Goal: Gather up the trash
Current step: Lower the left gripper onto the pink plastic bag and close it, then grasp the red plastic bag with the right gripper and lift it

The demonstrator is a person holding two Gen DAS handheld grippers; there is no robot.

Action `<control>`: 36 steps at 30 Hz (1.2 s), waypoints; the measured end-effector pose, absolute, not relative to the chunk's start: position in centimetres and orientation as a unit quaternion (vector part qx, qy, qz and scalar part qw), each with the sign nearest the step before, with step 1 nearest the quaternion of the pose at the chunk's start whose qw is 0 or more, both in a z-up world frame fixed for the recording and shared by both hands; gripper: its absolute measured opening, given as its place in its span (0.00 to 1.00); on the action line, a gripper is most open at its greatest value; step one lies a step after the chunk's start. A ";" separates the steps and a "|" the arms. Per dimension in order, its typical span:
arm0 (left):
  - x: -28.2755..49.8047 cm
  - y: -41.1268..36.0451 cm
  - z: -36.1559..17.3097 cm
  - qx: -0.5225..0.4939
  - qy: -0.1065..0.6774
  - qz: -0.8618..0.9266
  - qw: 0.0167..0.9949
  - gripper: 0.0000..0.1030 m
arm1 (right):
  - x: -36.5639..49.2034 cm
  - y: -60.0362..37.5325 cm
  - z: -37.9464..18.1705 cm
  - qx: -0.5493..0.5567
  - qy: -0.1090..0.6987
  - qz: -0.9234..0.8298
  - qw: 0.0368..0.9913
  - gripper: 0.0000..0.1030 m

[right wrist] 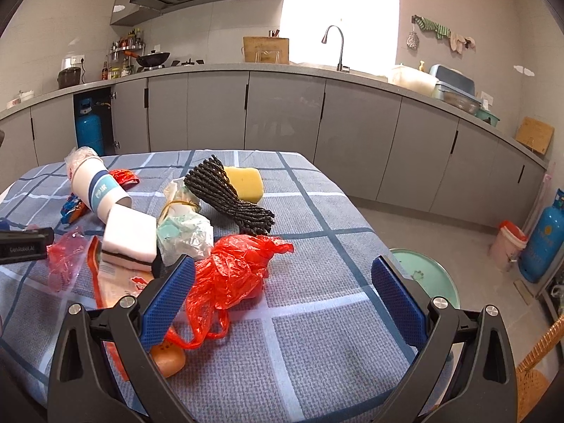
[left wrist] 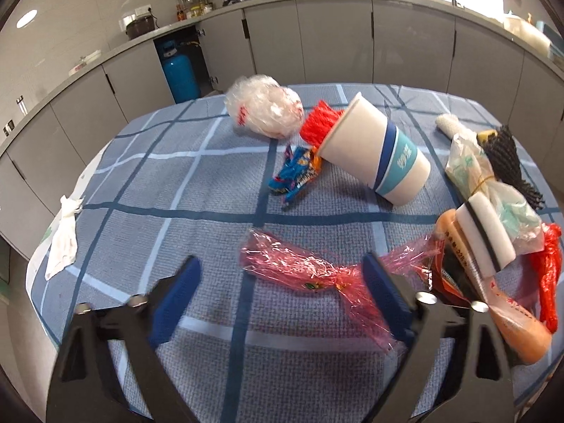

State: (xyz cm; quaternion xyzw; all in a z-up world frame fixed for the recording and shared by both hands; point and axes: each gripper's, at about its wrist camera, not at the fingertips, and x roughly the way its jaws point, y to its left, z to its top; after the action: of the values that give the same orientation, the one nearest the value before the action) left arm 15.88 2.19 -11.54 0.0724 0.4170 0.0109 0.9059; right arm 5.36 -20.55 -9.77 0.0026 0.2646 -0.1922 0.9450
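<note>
Left gripper [left wrist: 282, 275], jaws apart, straddles crinkled pink cellophane wrapper [left wrist: 299, 269] on blue checked tablecloth [left wrist: 197, 190]; lower, then pinch bunched middle. Right gripper [right wrist: 283, 282] open beside red plastic bag [right wrist: 232, 271].

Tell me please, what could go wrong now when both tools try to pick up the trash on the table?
1. The pink cellophane wrapper lies between the open left tool; thin and crinkled, it may slip out.
2. The red plastic bag touches only one finger of the open right tool, so closing may miss it.
3. The tipped paper cup could roll if bumped.
</note>
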 end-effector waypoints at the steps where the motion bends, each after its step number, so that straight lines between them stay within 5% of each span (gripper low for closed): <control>1: 16.3 2.3 -11.8 0.065 0.428 0.002 0.901 0.64 | 5.7 -20.8 -9.8 0.004 0.268 -0.191 0.944 0.95; 8: 16.6 2.2 -11.6 0.057 0.434 -0.042 0.898 0.10 | 7.4 -21.8 -10.0 0.016 0.288 -0.184 0.940 0.95; 17: 16.5 3.1 -9.5 0.057 0.403 -0.059 0.911 0.08 | 8.6 -22.3 -10.1 0.022 0.312 -0.165 0.935 0.94; 23: 16.2 2.6 -6.9 0.087 0.352 -0.054 0.930 0.07 | 9.7 -22.9 -10.3 0.057 0.336 -0.137 0.930 0.81; 29: 16.1 1.7 -6.7 0.101 0.346 -0.075 0.930 0.06 | 11.0 -23.2 -11.7 0.104 0.383 -0.089 0.914 0.49; 31: 16.2 1.5 -6.6 0.099 0.346 -0.084 0.929 0.06 | 11.2 -23.2 -12.1 0.116 0.396 -0.070 0.908 0.21; 36: 15.7 1.2 -5.2 0.103 0.328 -0.102 0.934 0.06 | 10.1 -22.9 -11.5 0.105 0.387 -0.064 0.914 0.10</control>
State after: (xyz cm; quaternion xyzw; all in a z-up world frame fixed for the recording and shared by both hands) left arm 15.71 1.23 -5.25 0.1026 0.3278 -0.1020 0.9336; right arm 10.09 -22.89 -11.48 0.1048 0.3875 -0.0637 0.9137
